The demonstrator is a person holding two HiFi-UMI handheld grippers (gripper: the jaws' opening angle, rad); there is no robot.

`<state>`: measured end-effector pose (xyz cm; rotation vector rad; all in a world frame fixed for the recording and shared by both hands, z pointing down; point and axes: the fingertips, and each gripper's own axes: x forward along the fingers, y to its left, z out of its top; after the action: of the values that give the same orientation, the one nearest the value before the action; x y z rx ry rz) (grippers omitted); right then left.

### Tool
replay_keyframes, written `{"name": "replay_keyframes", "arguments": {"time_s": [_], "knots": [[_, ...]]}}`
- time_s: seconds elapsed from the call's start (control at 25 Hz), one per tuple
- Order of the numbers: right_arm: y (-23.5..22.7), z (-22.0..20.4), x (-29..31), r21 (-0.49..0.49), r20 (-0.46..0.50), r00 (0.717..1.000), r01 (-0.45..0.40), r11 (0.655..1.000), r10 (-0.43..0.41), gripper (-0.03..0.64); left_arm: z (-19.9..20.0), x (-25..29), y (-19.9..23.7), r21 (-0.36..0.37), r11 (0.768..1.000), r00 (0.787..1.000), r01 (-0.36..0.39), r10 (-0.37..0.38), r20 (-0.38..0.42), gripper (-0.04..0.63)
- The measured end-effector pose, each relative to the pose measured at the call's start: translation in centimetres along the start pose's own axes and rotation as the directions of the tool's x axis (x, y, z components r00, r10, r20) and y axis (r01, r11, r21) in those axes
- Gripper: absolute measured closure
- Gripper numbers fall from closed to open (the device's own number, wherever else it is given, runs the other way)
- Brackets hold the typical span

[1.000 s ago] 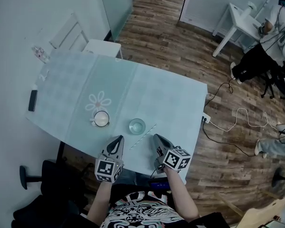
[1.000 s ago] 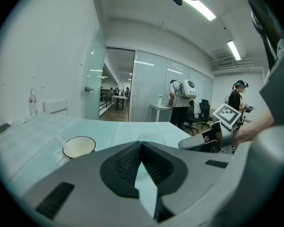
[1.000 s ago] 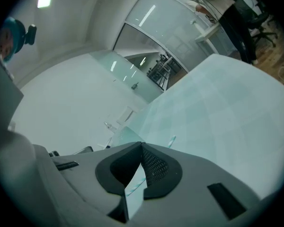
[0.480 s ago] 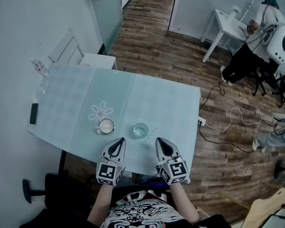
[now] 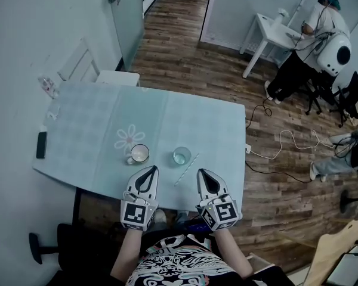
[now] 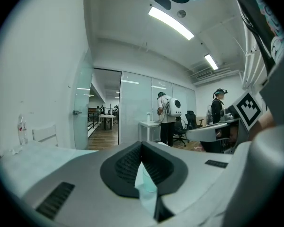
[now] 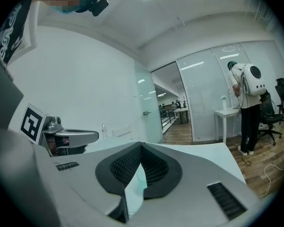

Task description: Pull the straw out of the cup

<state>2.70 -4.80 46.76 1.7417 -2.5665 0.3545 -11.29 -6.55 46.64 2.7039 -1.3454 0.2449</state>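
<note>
Head view, straw: the straw (image 5: 185, 169) lies flat on the table (image 5: 197, 118), slanting from near the table's front edge up towards the far right, just to the right of the glass cup (image 5: 181, 155) and apart from its rim.
Cup: upright and clear, nothing standing in it that can be made out; a mug (image 5: 139, 153) stands near it on the left.
Task progress: judging by how things lie, the pull is done, since the straw is outside the cup and resting on the tabletop. Nothing of the task seems left, unless the straw is meant to go somewhere else.
Left gripper (image 5: 146, 177): its jaws are closed tip to tip with nothing between them; in the left gripper view only the distant cup shows through the oval gap behind the tips.
Right gripper (image 5: 206, 180): likewise closed and empty in the right gripper view, the padded jaws meeting at the tip.
Pose: both grippers are held side by side at the table's near edge, tips pointing away from the person, the straw's near end between them. Neither touches the straw or the cup.
</note>
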Motion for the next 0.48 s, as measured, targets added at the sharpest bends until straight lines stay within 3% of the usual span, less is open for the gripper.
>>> {"name": "replay_keyframes", "arguments": {"time_s": [0.24, 0.48], "knots": [[2.2, 0.7, -2.3, -0.031, 0.025, 0.998, 0.062, 0.998, -0.061, 0.592, -0.2, -2.3, -0.5, -0.009, 1.0, 0.999, 0.028, -0.027, 0.028, 0.588], [4.7, 1.8, -3.6, -0.035, 0.086, 0.995, 0.06, 0.998, -0.057, 0.592, 0.9, -3.9, -0.2, 0.013, 1.0, 0.998, 0.028, -0.029, 0.062, 0.588]]}}
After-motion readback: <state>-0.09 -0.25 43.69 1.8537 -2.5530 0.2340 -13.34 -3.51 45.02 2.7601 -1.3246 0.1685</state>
